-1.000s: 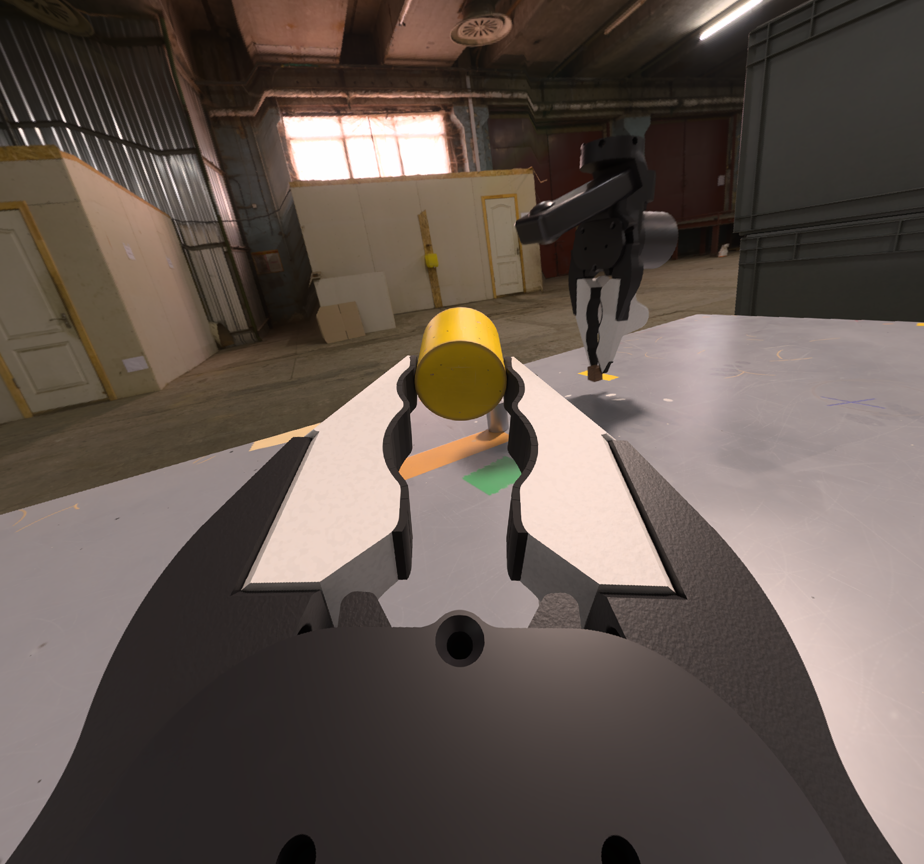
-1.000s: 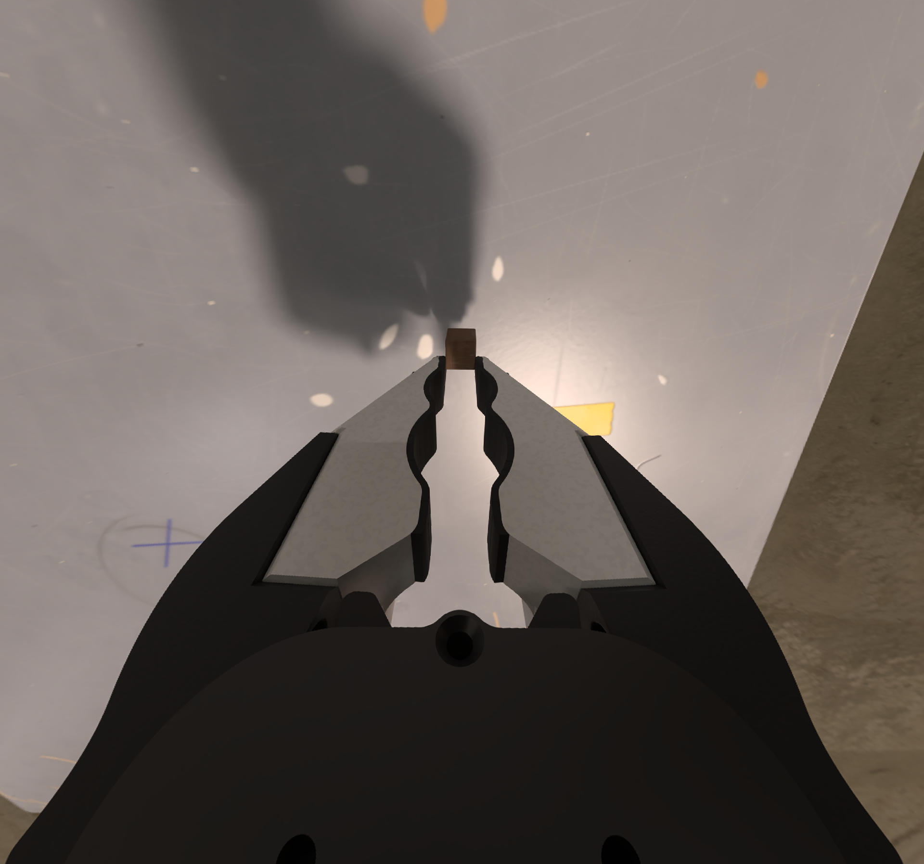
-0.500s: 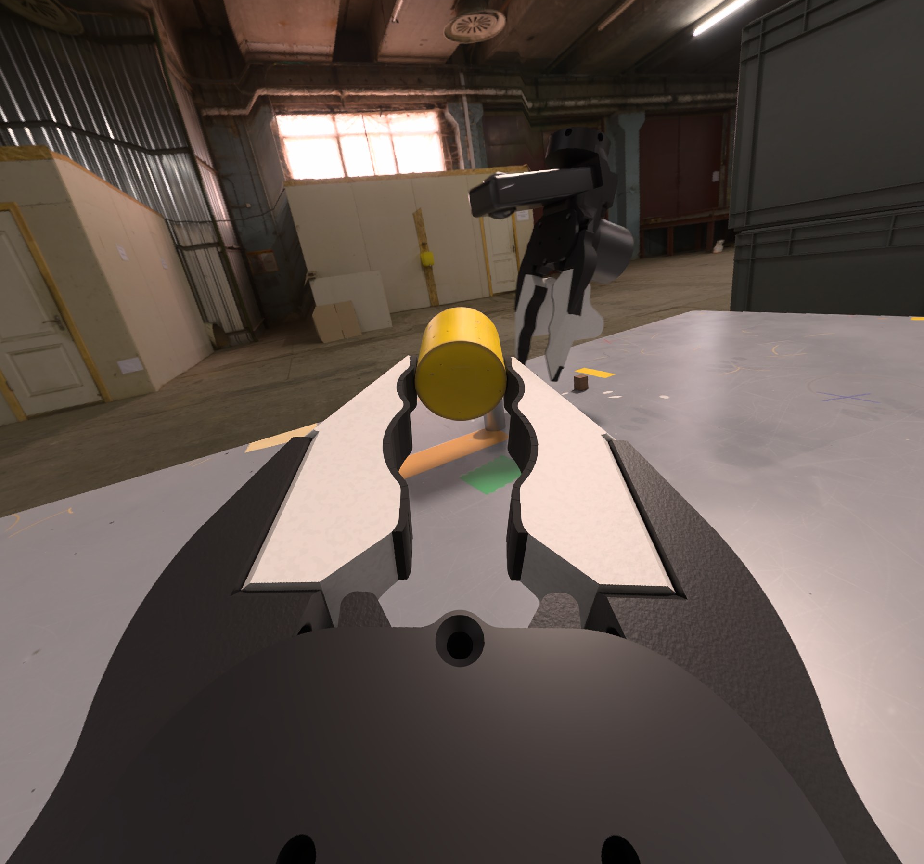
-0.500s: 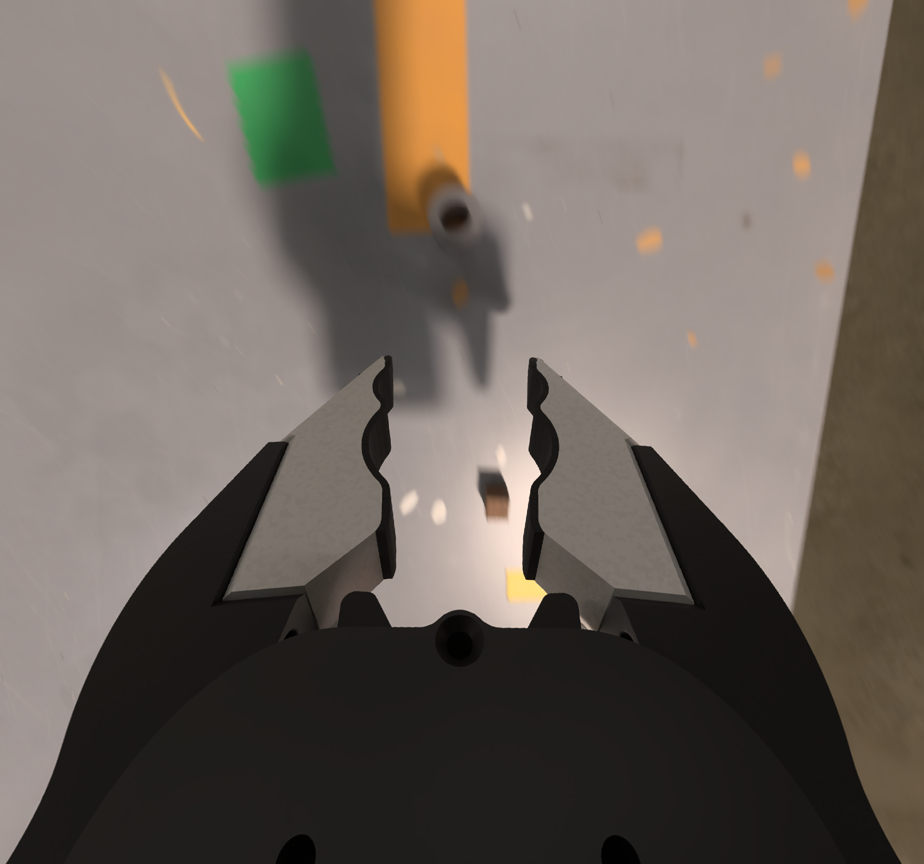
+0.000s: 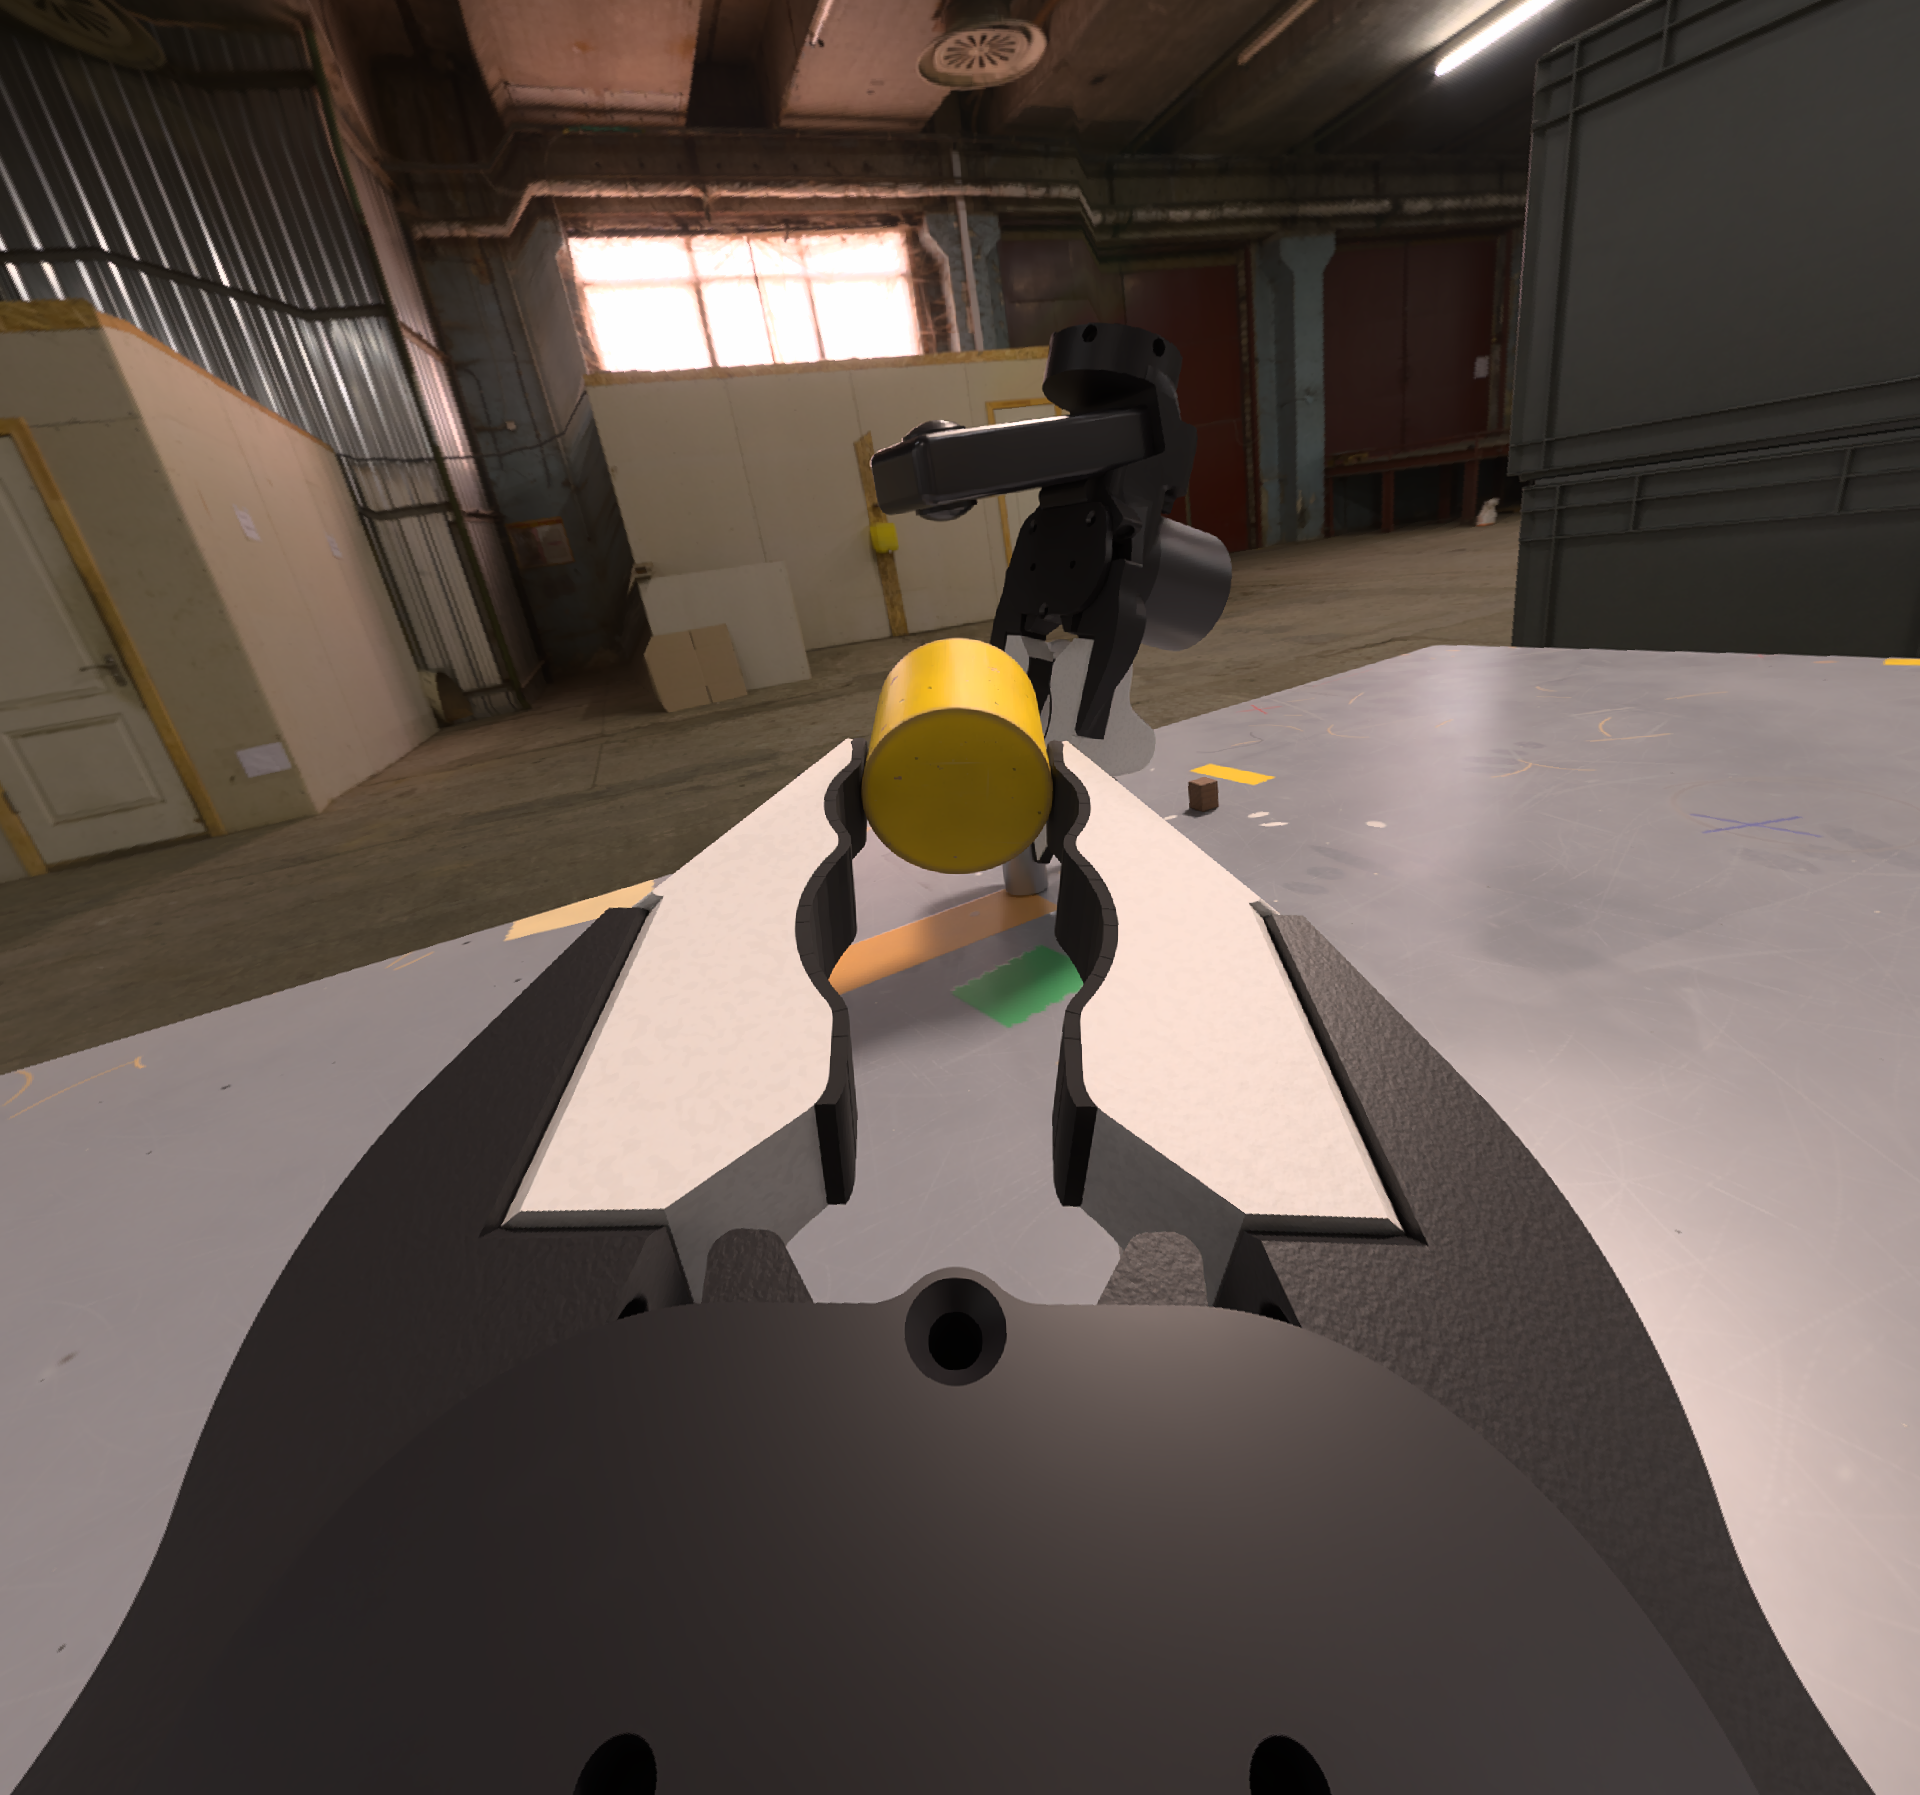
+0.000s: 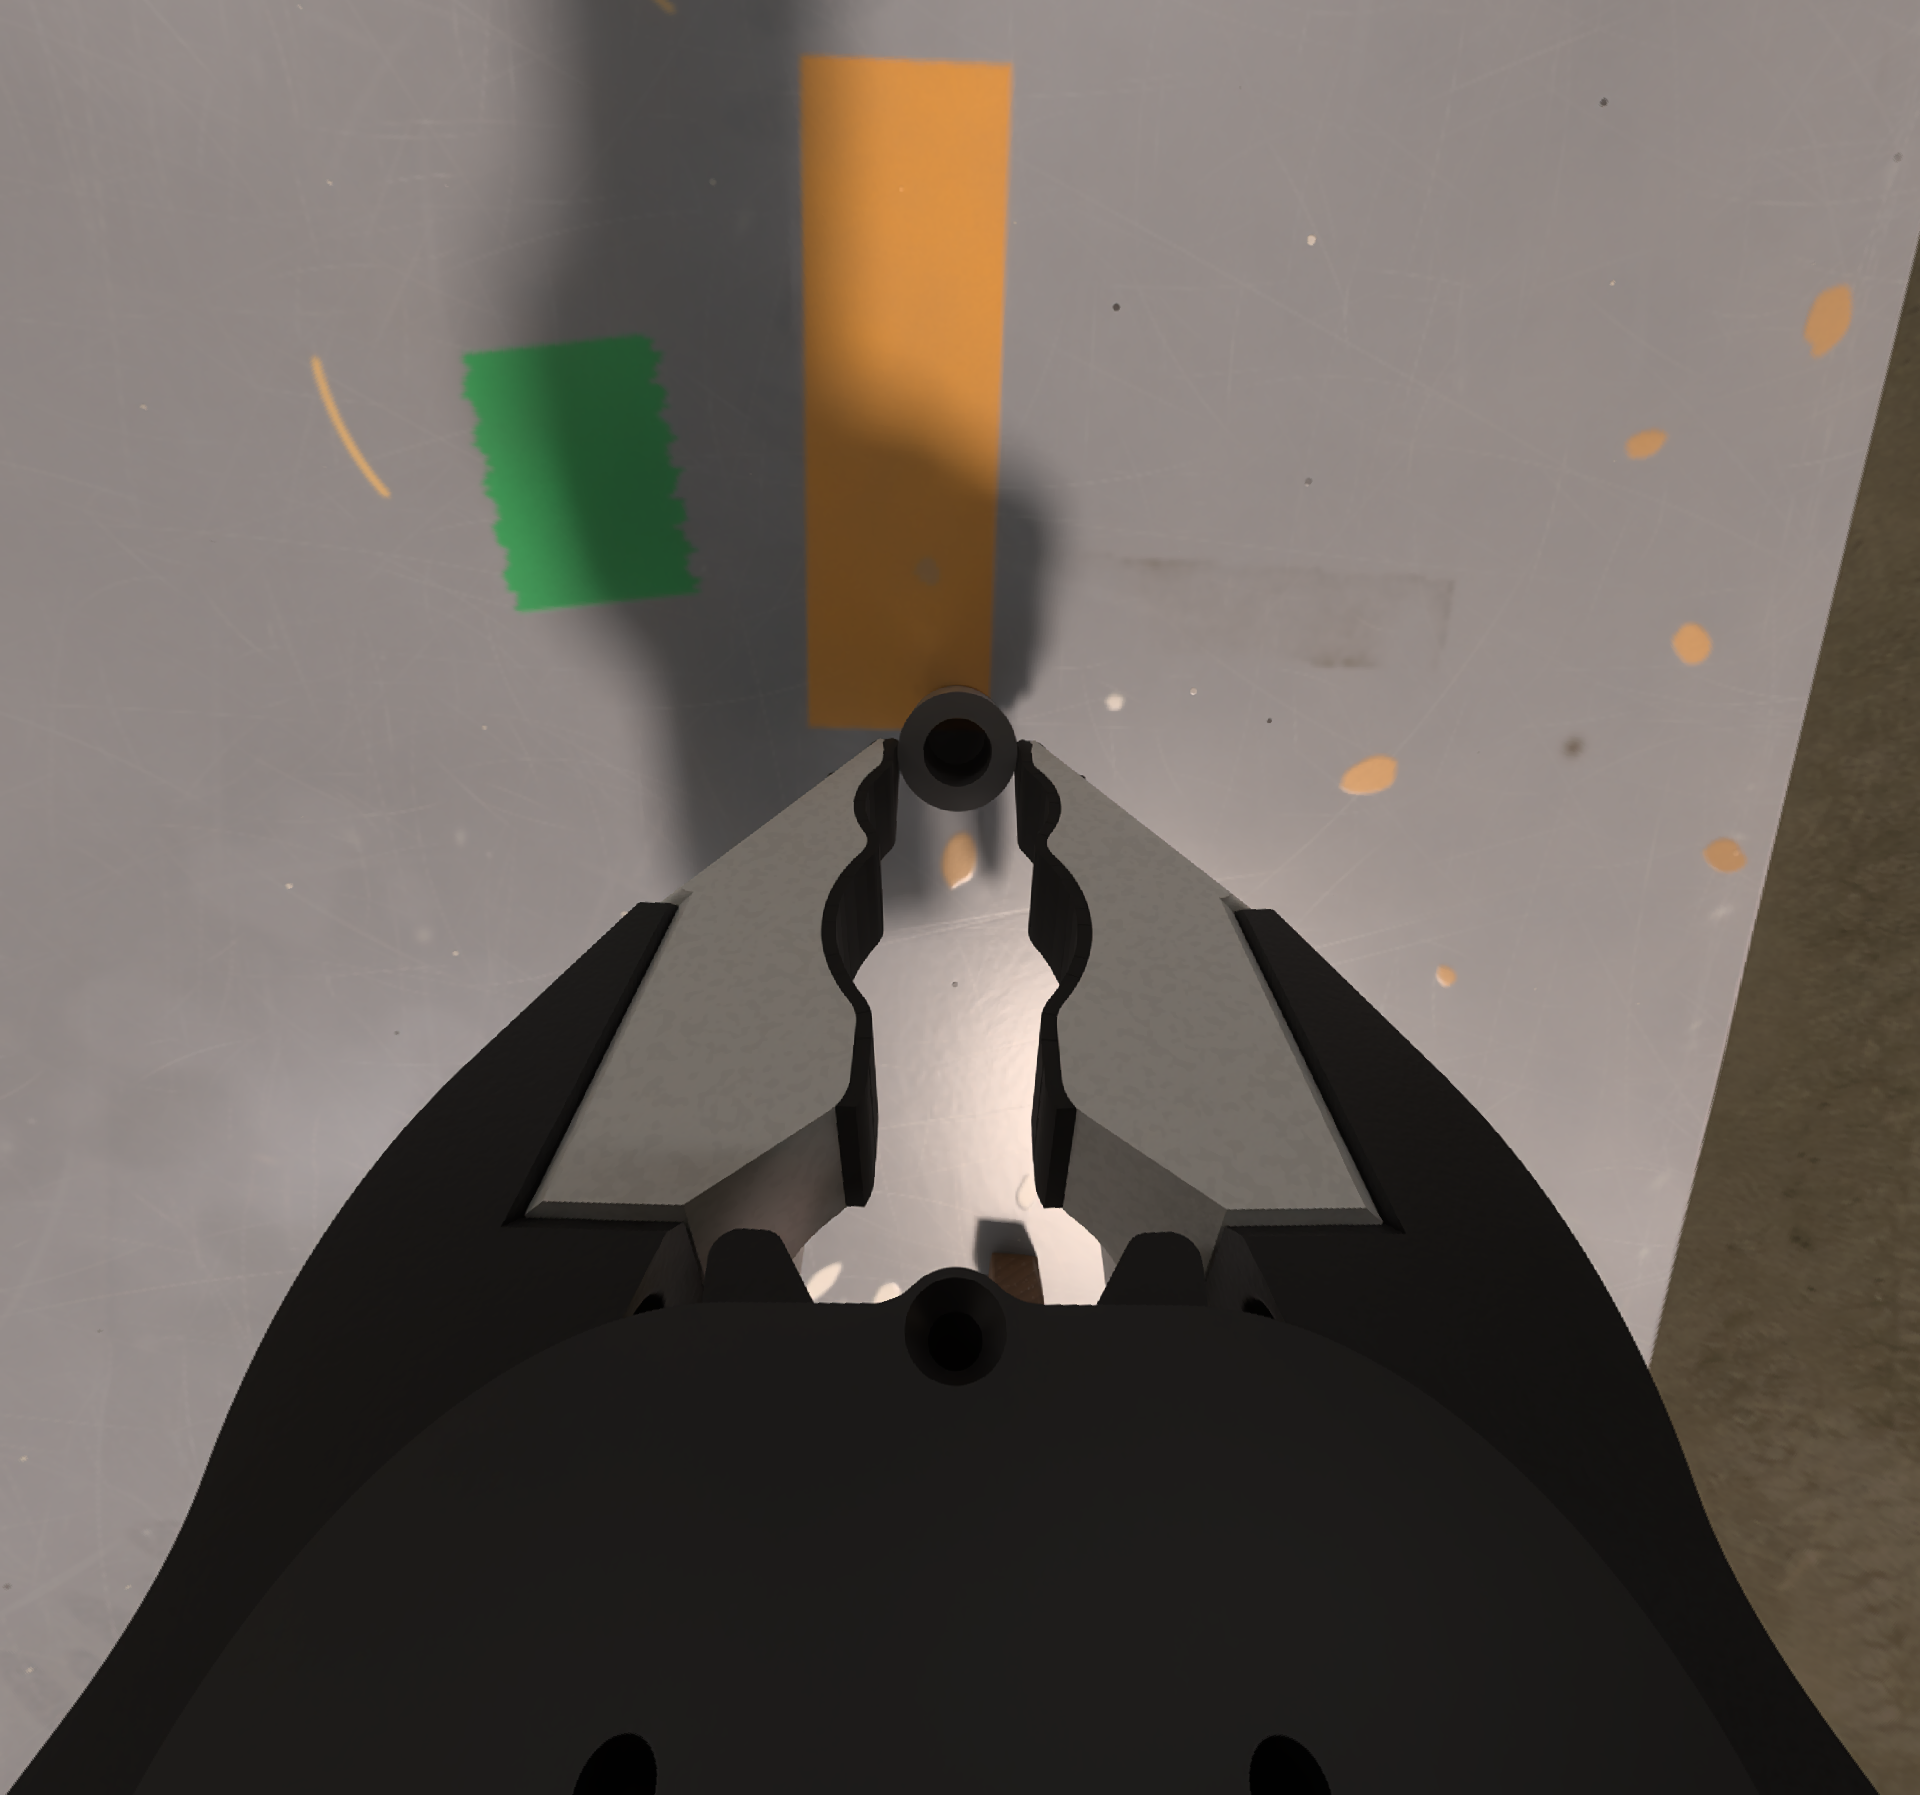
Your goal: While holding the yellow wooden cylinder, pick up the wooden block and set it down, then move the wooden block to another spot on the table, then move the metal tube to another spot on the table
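My left gripper (image 5: 954, 769) is shut on the yellow wooden cylinder (image 5: 956, 758) and holds it above the grey table (image 5: 1558, 966). The metal tube (image 6: 956, 751) stands upright, seen end-on in the right wrist view. My right gripper (image 6: 956, 760) points down, and its fingertips close on the tube's top from both sides. In the left wrist view the right gripper (image 5: 1086, 685) hangs behind the cylinder, and the tube's base (image 5: 1023, 878) shows below it. The small brown wooden block (image 5: 1202, 795) sits on the table, free; it also shows between my right finger bases (image 6: 1013, 1272).
An orange tape strip (image 6: 904, 374) and a green tape patch (image 6: 577, 472) lie flat by the tube. A yellow tape mark (image 5: 1231, 774) lies by the block. The table edge (image 6: 1766, 810) runs on the right. Dark crates (image 5: 1714, 291) stand at the far right.
My right gripper let go of the wooden block, moved over to the metal tube and narrowed its jaws around it. My left gripper still holds the cylinder in the same place.
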